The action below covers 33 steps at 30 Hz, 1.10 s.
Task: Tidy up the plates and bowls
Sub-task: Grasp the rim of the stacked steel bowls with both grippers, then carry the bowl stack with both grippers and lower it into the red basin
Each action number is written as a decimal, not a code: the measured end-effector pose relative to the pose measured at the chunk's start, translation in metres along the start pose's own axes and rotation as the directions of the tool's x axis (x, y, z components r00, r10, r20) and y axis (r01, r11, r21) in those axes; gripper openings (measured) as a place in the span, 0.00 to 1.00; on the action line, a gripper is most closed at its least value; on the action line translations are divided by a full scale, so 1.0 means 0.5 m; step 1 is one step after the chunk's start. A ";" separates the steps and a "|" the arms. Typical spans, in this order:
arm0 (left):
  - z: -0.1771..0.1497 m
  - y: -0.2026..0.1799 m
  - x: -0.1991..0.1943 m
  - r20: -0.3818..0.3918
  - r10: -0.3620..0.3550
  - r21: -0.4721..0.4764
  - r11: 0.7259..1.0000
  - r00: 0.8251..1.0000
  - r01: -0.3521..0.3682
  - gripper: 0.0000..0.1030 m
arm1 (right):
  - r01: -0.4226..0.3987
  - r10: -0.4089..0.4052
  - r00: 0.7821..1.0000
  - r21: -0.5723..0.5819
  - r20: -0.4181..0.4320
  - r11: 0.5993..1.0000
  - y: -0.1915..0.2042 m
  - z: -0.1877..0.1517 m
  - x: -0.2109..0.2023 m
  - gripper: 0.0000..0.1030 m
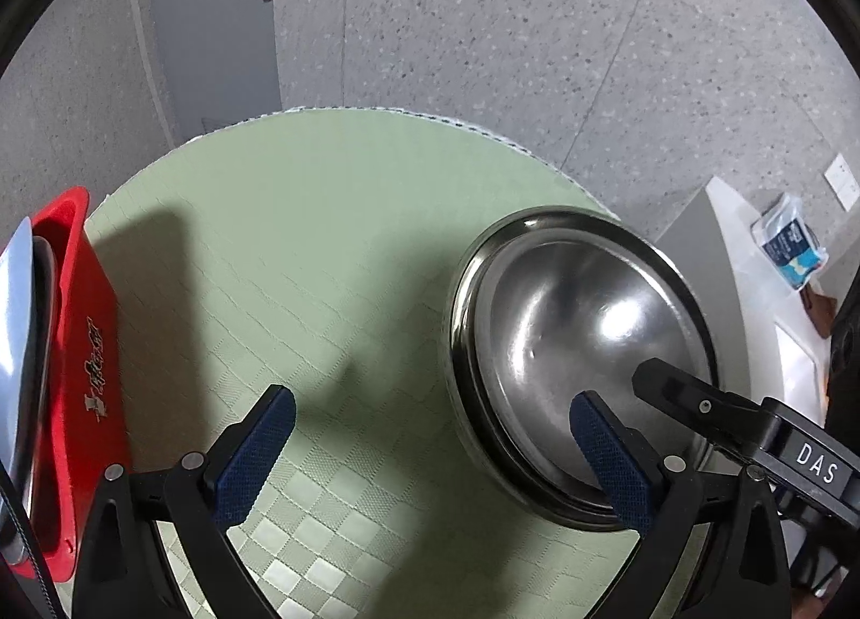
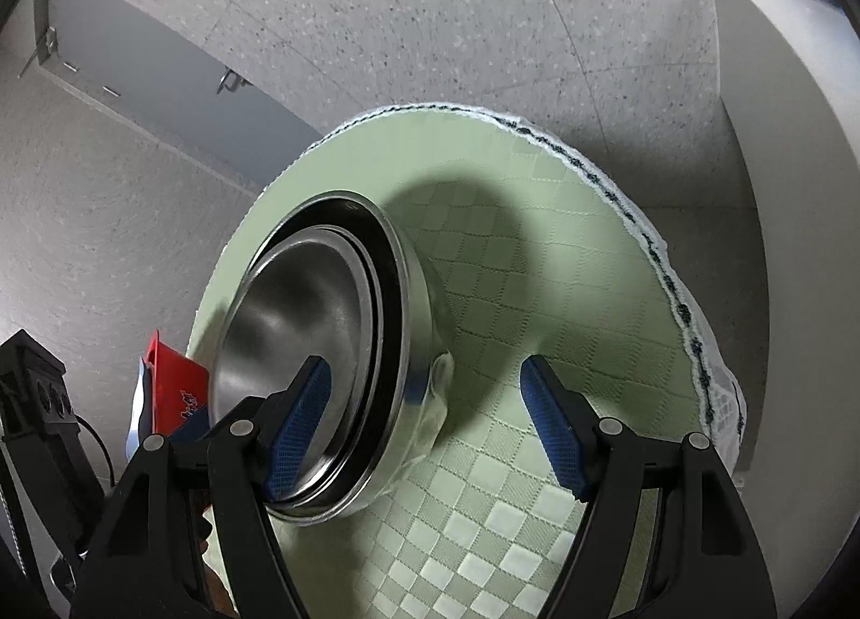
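Left gripper point(image 1: 432, 436): jaws wide apart, empty. Right gripper point(image 2: 424, 404): jaws wide apart, empty, straddling the bowls' rim. Bowls point(image 1: 583, 345): two steel, nested, mouths up, round, on bench point(image 1: 322, 243) with green checked cloth. Red rack point(image 1: 80, 350): left bench edge, holding plate point(image 1: 16, 339) on edge. Beyond: grey door point(image 1: 215, 28).

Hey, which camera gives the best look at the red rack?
The left wrist view. There the red rack runs down the left edge with its side, printed logo and a plate standing in it visible. The right wrist view shows only a small red corner behind the stacked steel bowls.
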<state>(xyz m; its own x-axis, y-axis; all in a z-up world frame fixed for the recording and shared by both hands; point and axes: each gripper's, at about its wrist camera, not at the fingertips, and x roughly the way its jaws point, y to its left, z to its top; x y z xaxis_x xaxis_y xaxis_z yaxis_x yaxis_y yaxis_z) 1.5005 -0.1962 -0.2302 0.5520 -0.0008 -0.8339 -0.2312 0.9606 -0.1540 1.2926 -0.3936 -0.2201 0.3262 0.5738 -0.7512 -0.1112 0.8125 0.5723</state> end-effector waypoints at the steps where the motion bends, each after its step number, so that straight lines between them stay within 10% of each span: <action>1: -0.001 0.001 0.004 -0.003 -0.005 0.000 1.000 1.000 0.005 0.94 | -0.005 0.005 1.000 0.003 -0.004 1.000 -0.002 0.000 0.004 0.73; 10: 0.029 0.012 0.041 -0.045 -0.129 -0.007 0.992 0.991 0.128 0.41 | -0.064 0.064 0.998 -0.002 -0.023 0.998 0.007 -0.006 0.023 0.49; 33: -0.034 0.074 -0.153 0.074 -0.167 0.064 0.985 0.983 0.163 0.38 | -0.106 0.109 0.992 -0.039 0.062 0.994 0.113 -0.064 -0.075 0.47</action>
<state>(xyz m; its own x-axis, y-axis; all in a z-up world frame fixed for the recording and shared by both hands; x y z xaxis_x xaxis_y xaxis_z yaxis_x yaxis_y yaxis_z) 1.4358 -0.1653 -0.1812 0.6403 -0.1412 -0.7551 -0.0862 0.9636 -0.2532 1.2442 -0.3661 -0.1700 0.3700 0.6511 -0.6627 -0.1816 0.7503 0.6357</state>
